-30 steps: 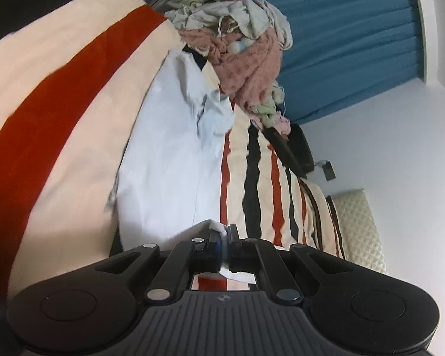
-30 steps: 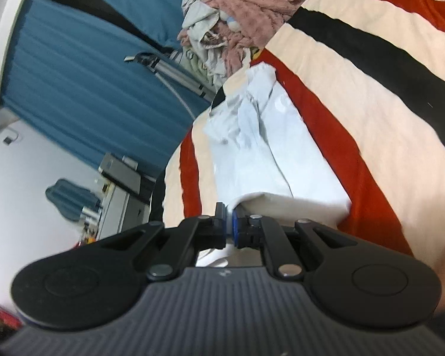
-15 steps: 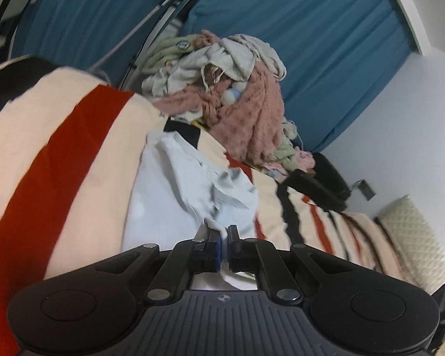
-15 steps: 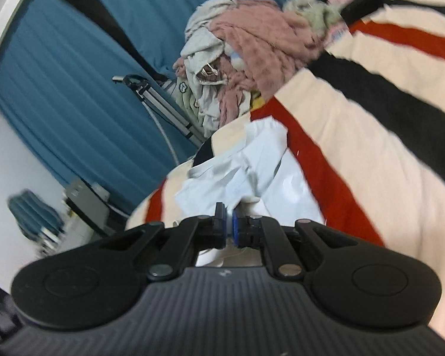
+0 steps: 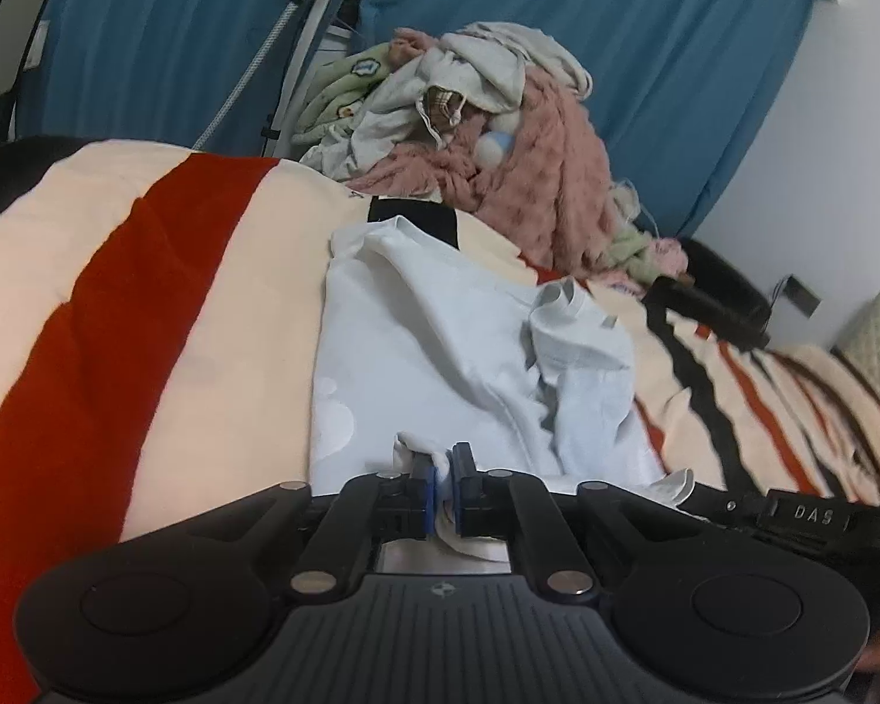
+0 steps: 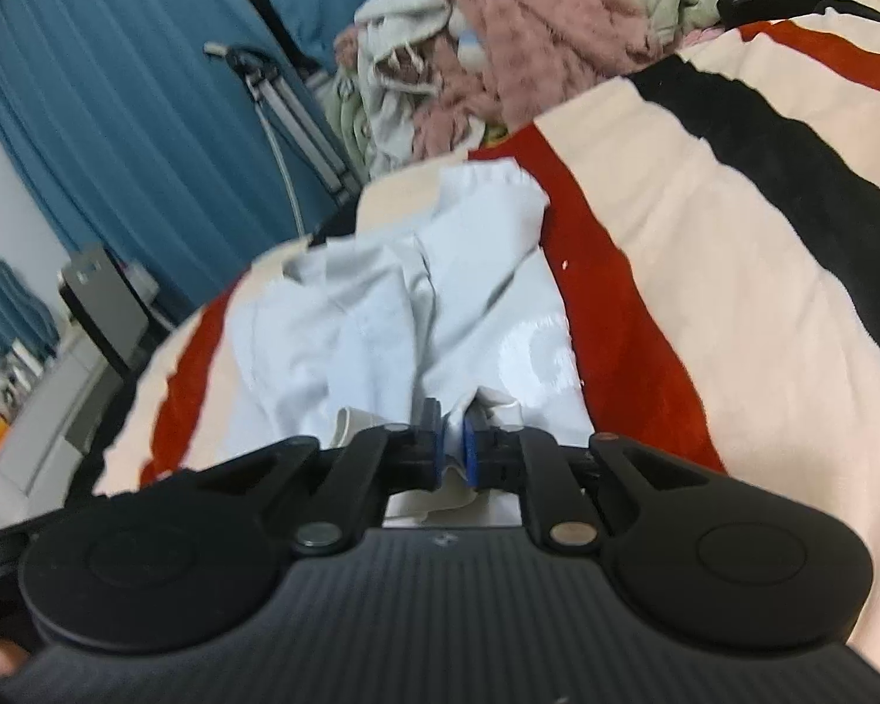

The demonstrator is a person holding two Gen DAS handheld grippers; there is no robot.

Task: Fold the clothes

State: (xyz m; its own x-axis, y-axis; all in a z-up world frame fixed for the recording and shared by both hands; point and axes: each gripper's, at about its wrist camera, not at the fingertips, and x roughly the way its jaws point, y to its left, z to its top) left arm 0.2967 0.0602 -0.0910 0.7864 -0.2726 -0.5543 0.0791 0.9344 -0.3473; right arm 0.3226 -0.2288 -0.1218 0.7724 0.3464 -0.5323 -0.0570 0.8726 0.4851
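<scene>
The pale blue shirt lies partly folded and rumpled on the striped blanket, short of the clothes pile. The left gripper is clenched on its near hem; the right gripper likewise pinches that edge. The fabric looks light, limp and crease-prone. Judged best held at hem corners, kept taut to prevent sagging.

Both wrist views look close along the bed, sharing the laundry pile.

White letters "DAS" on the black right gripper body — left wrist view, nothing else legible
</scene>
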